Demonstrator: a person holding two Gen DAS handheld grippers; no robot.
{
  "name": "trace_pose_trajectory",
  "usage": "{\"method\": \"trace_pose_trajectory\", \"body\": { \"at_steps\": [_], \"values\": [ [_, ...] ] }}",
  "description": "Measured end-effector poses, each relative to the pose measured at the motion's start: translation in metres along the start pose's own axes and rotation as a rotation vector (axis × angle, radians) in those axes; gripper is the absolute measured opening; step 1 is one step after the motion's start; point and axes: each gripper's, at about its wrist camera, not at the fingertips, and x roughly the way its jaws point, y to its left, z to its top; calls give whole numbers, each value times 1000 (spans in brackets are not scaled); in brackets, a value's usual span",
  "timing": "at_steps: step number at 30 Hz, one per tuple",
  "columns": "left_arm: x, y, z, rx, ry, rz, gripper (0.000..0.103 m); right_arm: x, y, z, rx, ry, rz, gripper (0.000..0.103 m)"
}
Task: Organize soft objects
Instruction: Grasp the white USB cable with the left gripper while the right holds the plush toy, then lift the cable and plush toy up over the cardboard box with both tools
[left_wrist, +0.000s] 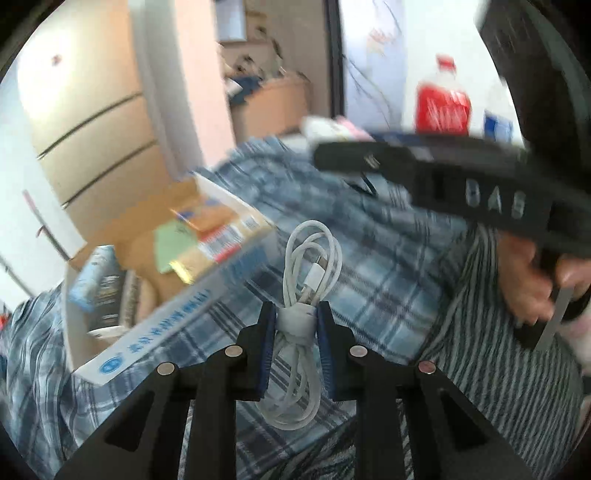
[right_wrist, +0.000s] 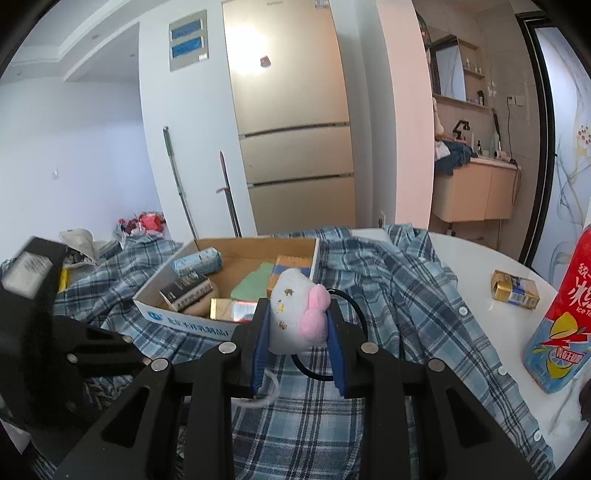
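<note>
My left gripper (left_wrist: 296, 321) is shut on a coiled white charging cable (left_wrist: 309, 266), its blue pads pressing the cable's white wrap band; loops hang above and below the jaws. My right gripper (right_wrist: 298, 321) is shut on a small white plush toy with pink ears (right_wrist: 295, 314) that has a black elastic loop attached. Both hover over a blue plaid shirt (right_wrist: 406, 295) spread on the table. An open cardboard box (right_wrist: 184, 314) holding packets and pads sits just beyond, to the left in both views. The right gripper's body (left_wrist: 480, 192) and the hand (left_wrist: 532, 280) holding it cross the left wrist view's upper right.
A red iced-tea bottle (right_wrist: 561, 321) stands at the right on the white table (right_wrist: 480, 254), with a small gold pack (right_wrist: 513, 290) near it. A striped cloth (left_wrist: 498, 369) lies beside the plaid shirt. A fridge (right_wrist: 291, 122) and a bathroom doorway lie behind.
</note>
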Motion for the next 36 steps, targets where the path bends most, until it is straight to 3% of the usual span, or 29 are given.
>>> {"method": "trace_pose_trajectory", "body": {
  "at_steps": [8,12,18,36],
  "values": [
    [-58,11,-15,-122,-300,293,24,-16,14,0,-64,-91,16,28],
    [-75,11,-22,-158,-370,406,24,-19,17,0,-84,-109,25,28],
    [-93,15,-31,-211,-463,446,24,-23,19,-1,-91,-139,18,28],
    [-113,20,-30,-273,-500,531,24,-37,27,-1,-132,-214,47,28]
  ]
}}
